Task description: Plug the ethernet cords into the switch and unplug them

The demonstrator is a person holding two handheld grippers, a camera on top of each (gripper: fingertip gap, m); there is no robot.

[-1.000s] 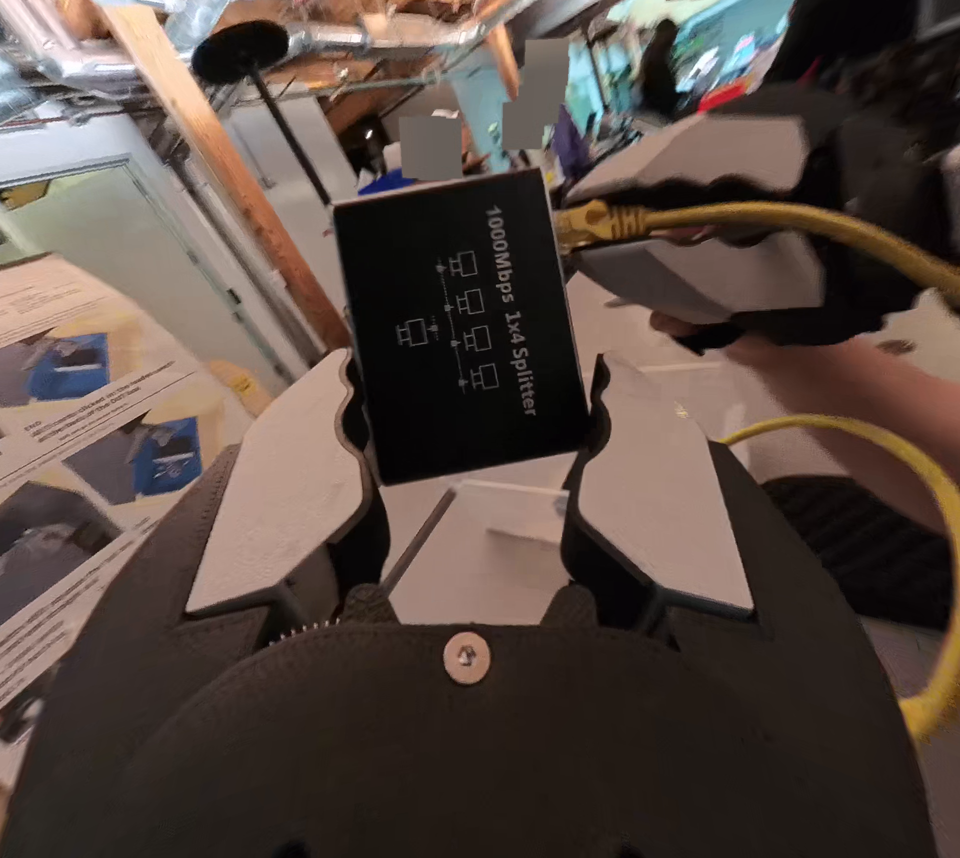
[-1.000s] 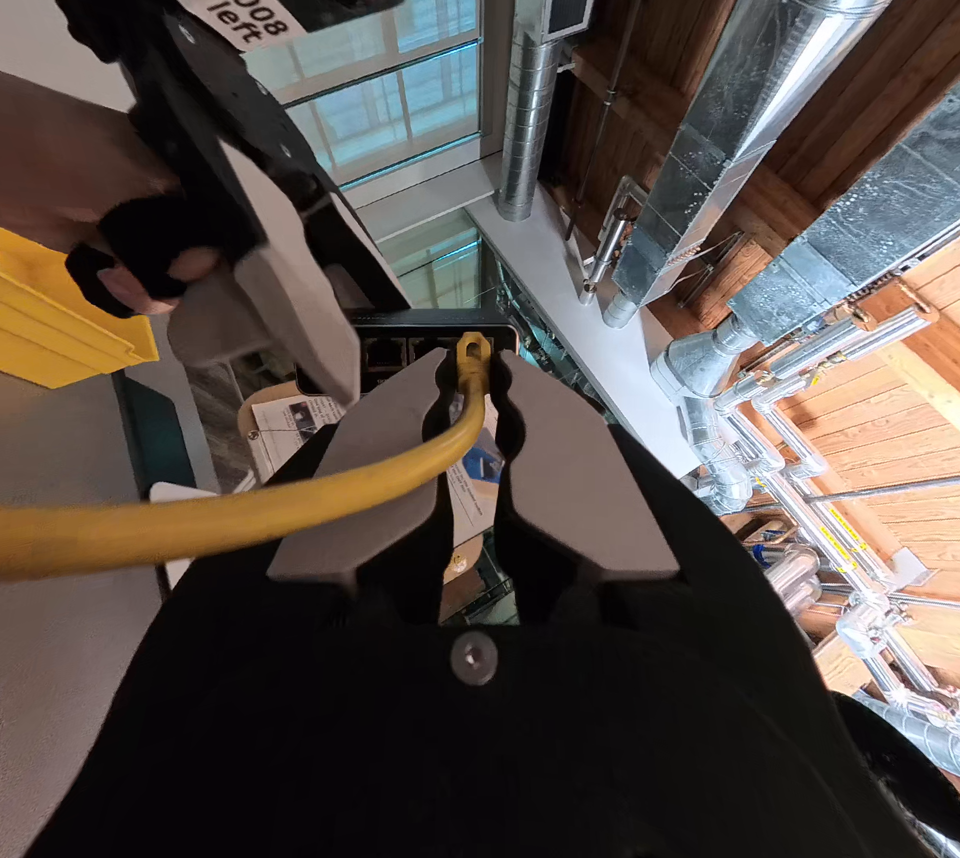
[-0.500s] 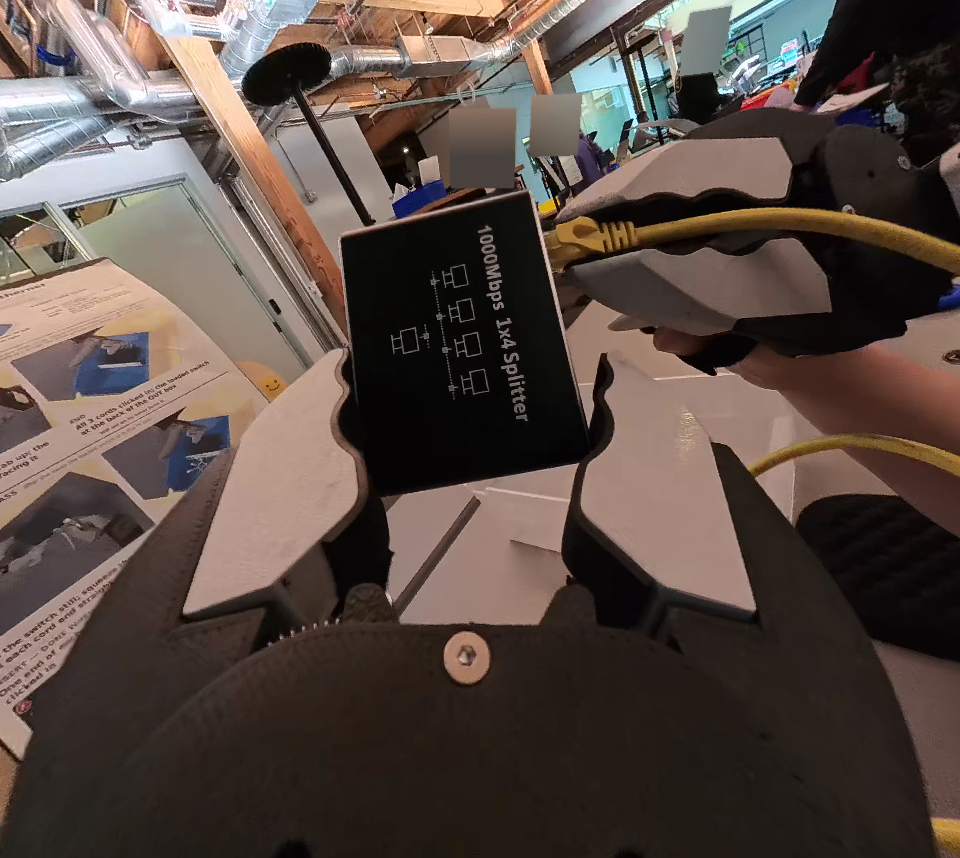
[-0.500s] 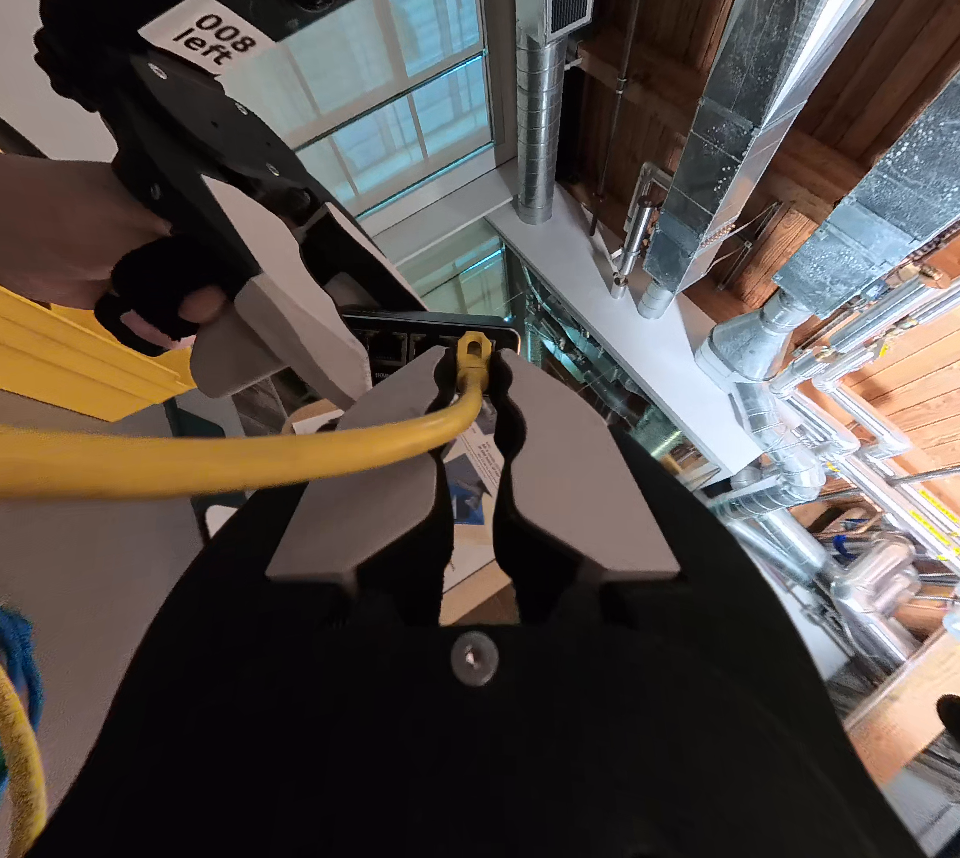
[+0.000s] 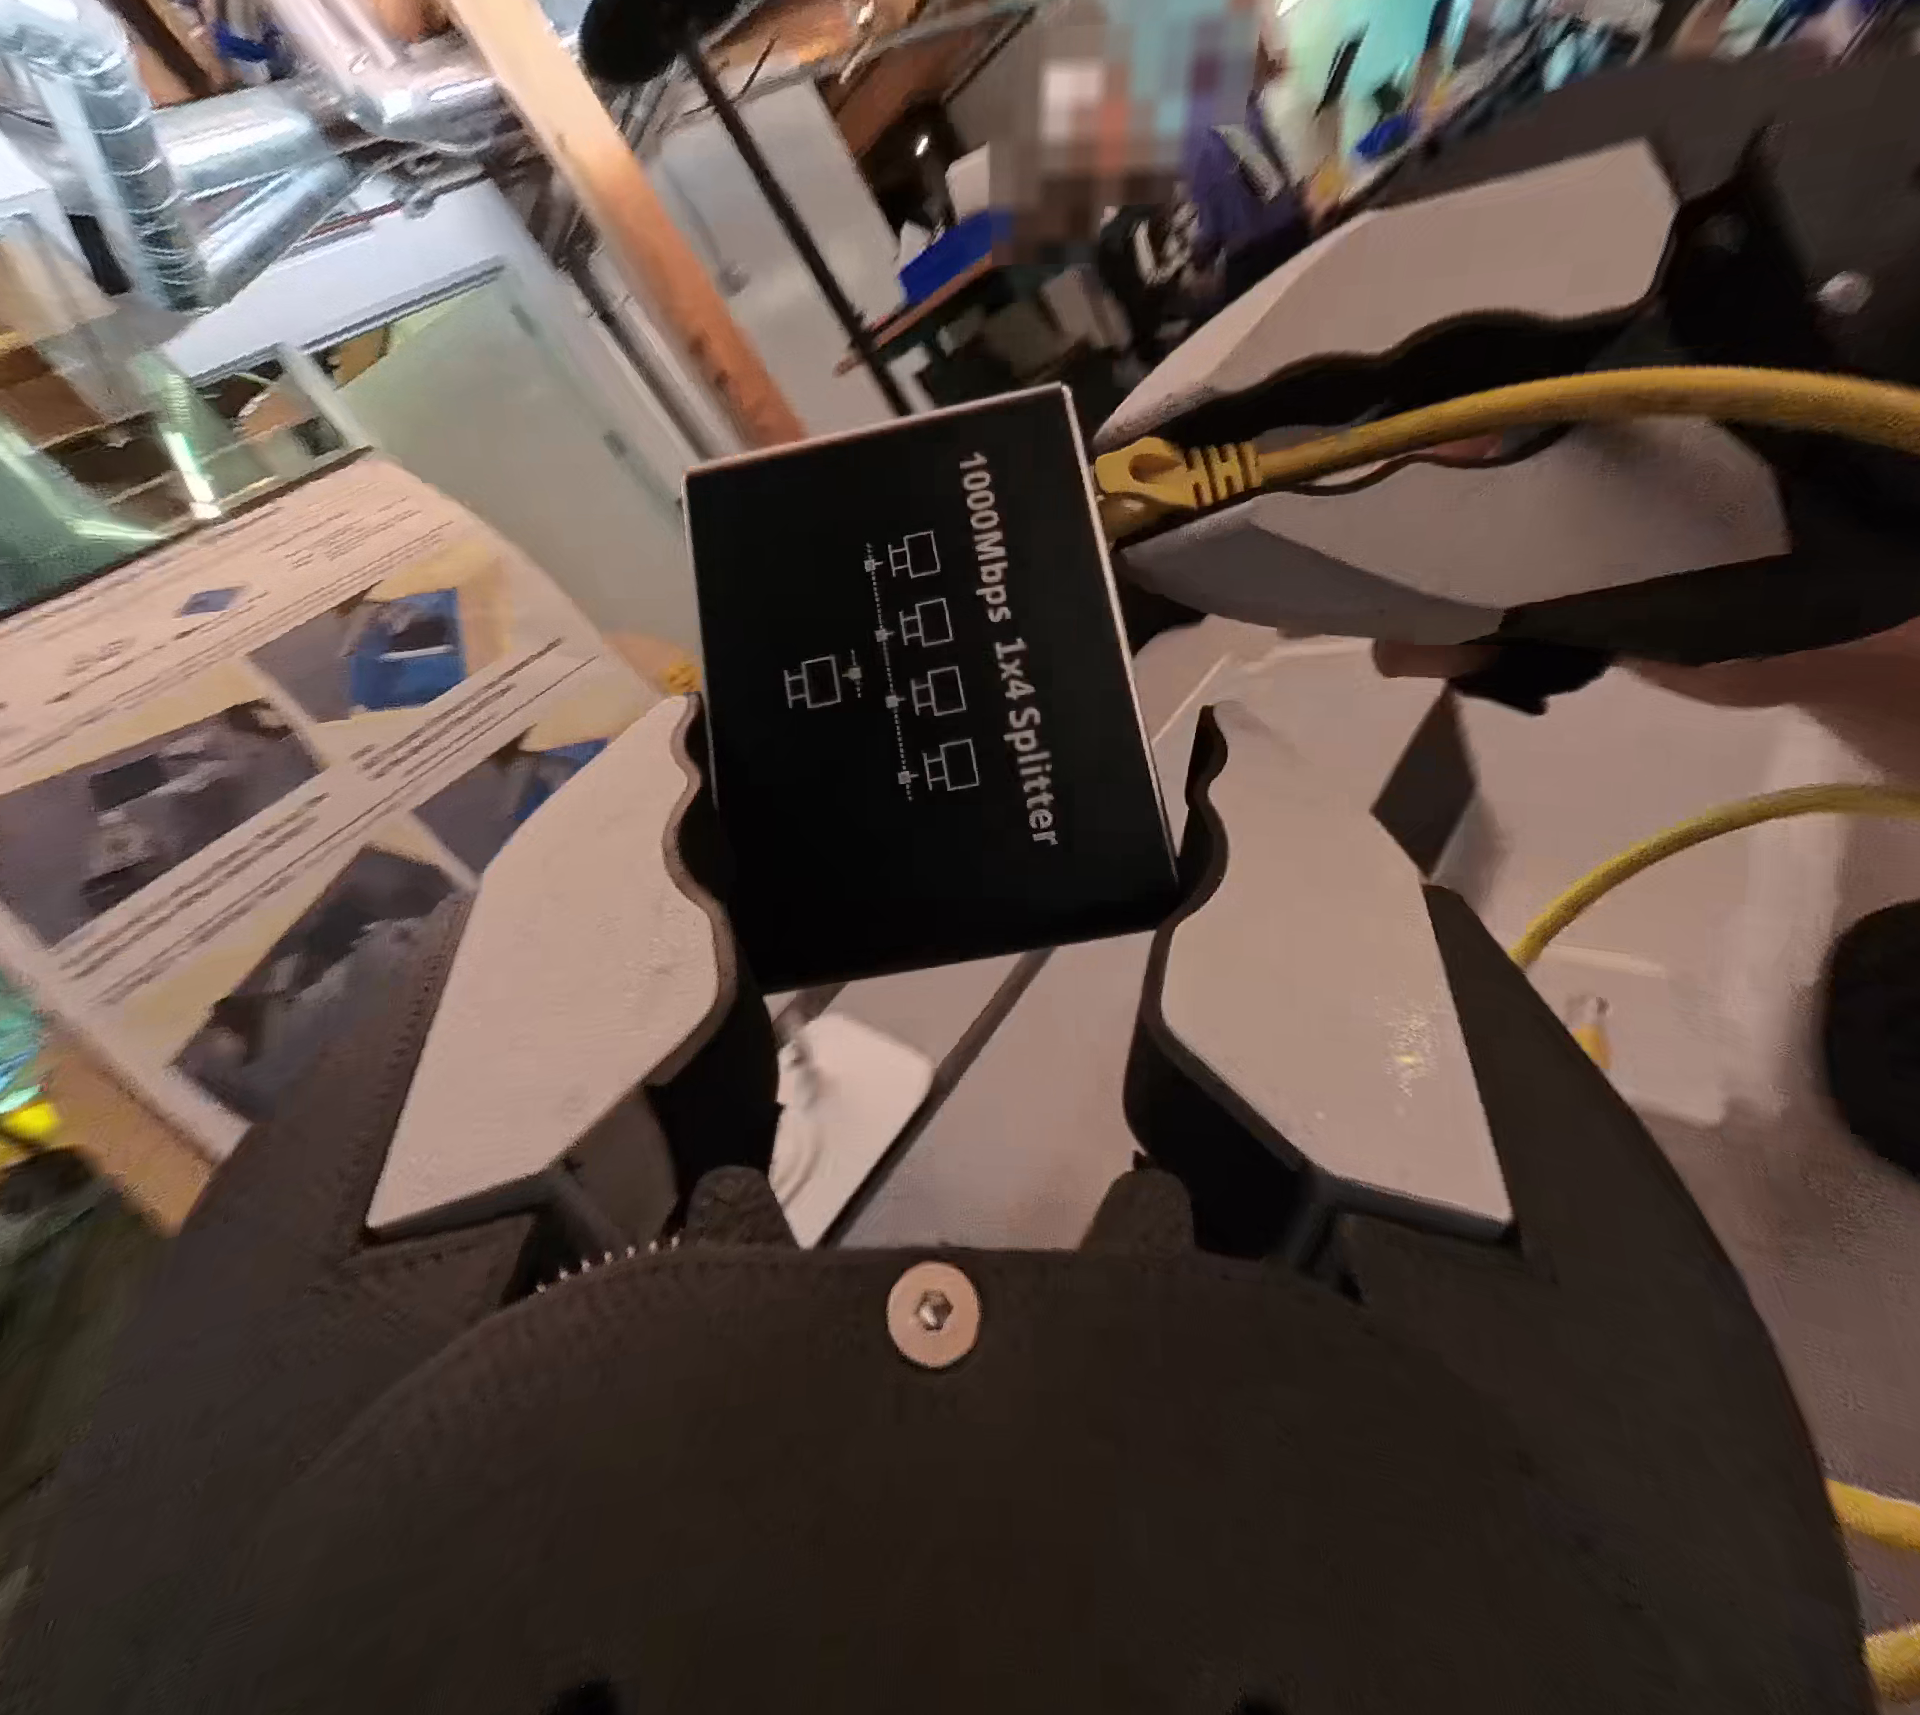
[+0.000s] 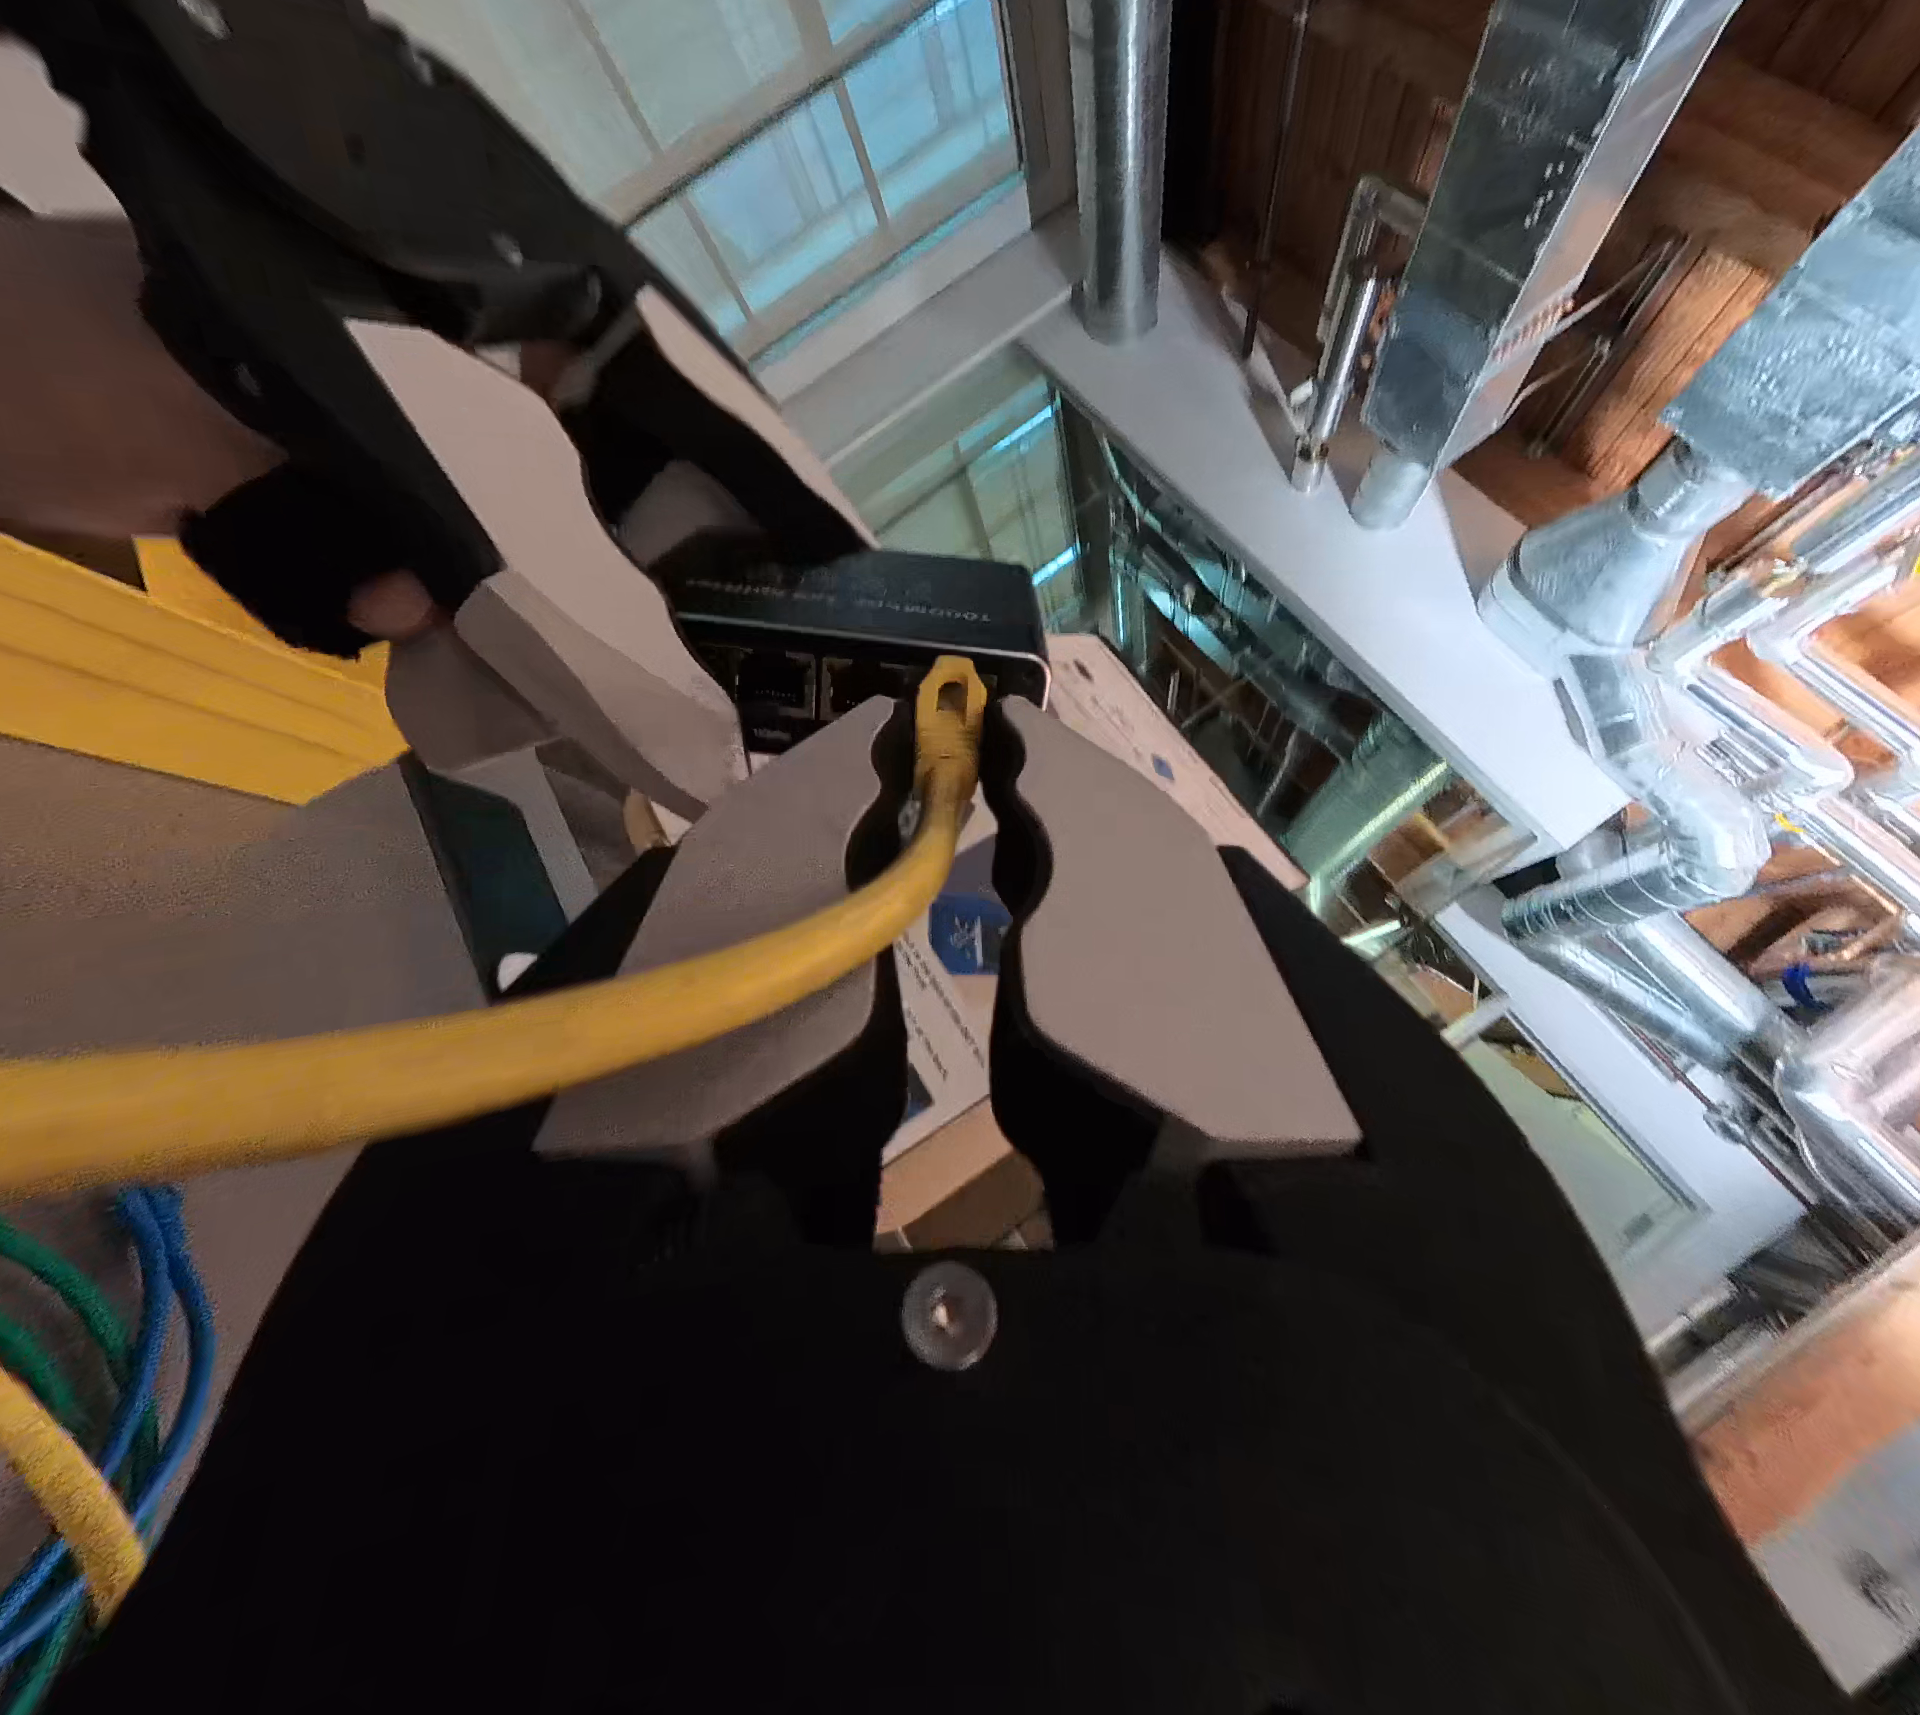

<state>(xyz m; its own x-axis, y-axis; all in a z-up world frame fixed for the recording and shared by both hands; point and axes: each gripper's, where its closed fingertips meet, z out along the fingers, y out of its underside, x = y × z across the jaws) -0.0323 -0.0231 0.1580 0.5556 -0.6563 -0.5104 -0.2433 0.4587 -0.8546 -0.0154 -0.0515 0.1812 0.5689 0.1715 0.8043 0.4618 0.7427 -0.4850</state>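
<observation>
My left gripper [image 5: 945, 730] is shut on the lower part of the black switch [image 5: 925, 689] and holds it up in the air, printed face towards the camera. My right gripper [image 5: 1127, 486] comes in from the right, shut on the yellow ethernet cord [image 5: 1455, 418] just behind its plug [image 5: 1174, 470]. The plug's tip is against the switch's far right side. In the right wrist view the right gripper [image 6: 951, 720] holds the plug [image 6: 948, 699] at the rightmost port of the switch [image 6: 862, 605]. I cannot tell how deep the plug sits. The left gripper's fingers [image 6: 488, 439] clamp the switch from the left.
Printed instruction sheets [image 5: 260, 678] lie at the left on the white table [image 5: 1299, 730]. Slack yellow cord [image 5: 1662, 834] and a black pad [image 5: 1881, 1042] are at the right. Blue and green cords [image 6: 145, 1302] hang at the lower left, and a yellow bin [image 6: 156, 657] is behind the hand. Some 4 cm of space lies between my two pairs of fingers.
Both views have swung and are now motion-blurred. The switch has tilted so its top face shows in the right wrist view. The plug stays at the same port, and both grippers keep their hold.
</observation>
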